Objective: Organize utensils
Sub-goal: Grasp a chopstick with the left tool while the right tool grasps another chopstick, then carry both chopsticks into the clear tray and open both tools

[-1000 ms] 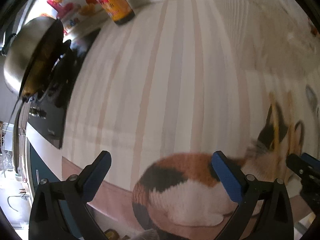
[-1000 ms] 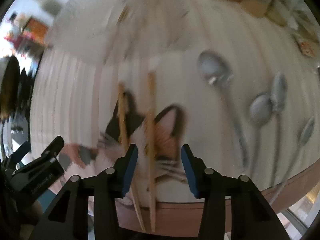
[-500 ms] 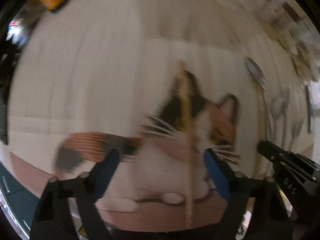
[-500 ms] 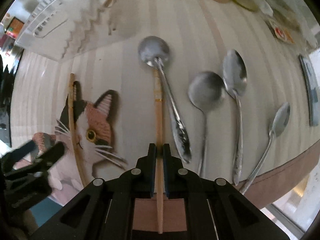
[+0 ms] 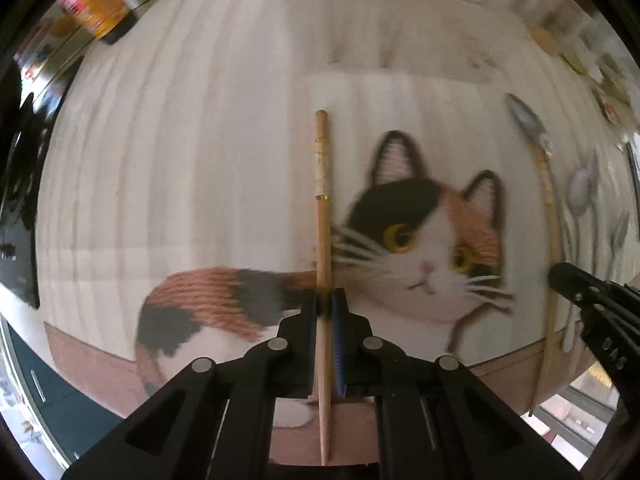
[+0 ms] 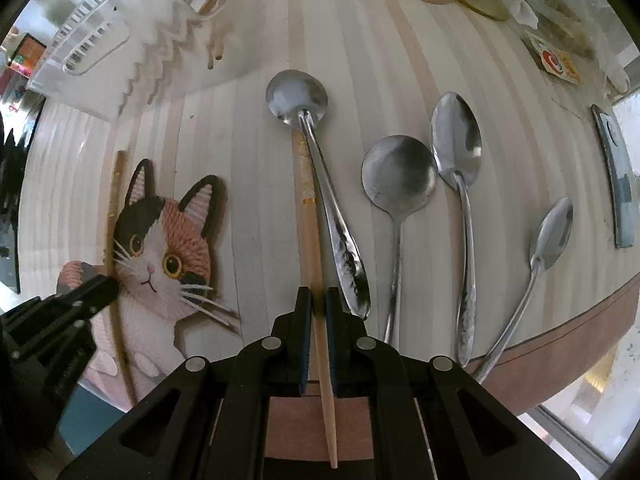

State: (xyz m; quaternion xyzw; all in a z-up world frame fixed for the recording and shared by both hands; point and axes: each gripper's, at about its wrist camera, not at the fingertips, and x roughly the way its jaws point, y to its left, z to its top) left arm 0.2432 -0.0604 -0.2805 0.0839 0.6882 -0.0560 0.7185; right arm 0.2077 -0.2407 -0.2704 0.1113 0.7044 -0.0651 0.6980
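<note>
Your left gripper (image 5: pixel 329 304) has just squeezed shut on a thin wooden chopstick (image 5: pixel 322 216). The blue pads press it on both sides. The stick lies flat on the striped cloth mat with a knitted cat picture (image 5: pixel 424 240), next to the cat's whiskers. Near its far end it has a pale band with gold rings.

Your right gripper (image 6: pixel 314 300) is also clamped tight, on a second wooden chopstick with gold rings (image 6: pixel 305 208). You can see its black arm at the right edge of the left view, with white letters that look like "DAS".

Right beside that second stick lies a shiny metal spoon with a round bowl (image 6: pixel 297 97). Its handle touches the stick, and its bowl covers the stick's far tip. Further right lie three more metal spoons (image 6: pixel 400 176), all on the mat.

Far off on the left stands a clear plastic rack with a wavy edge (image 6: pixel 100 44). It has wooden sticks in it. In the left view an orange bottle with a bright label (image 5: pixel 100 8) stands at the back. Its words are too blurry to read.
</note>
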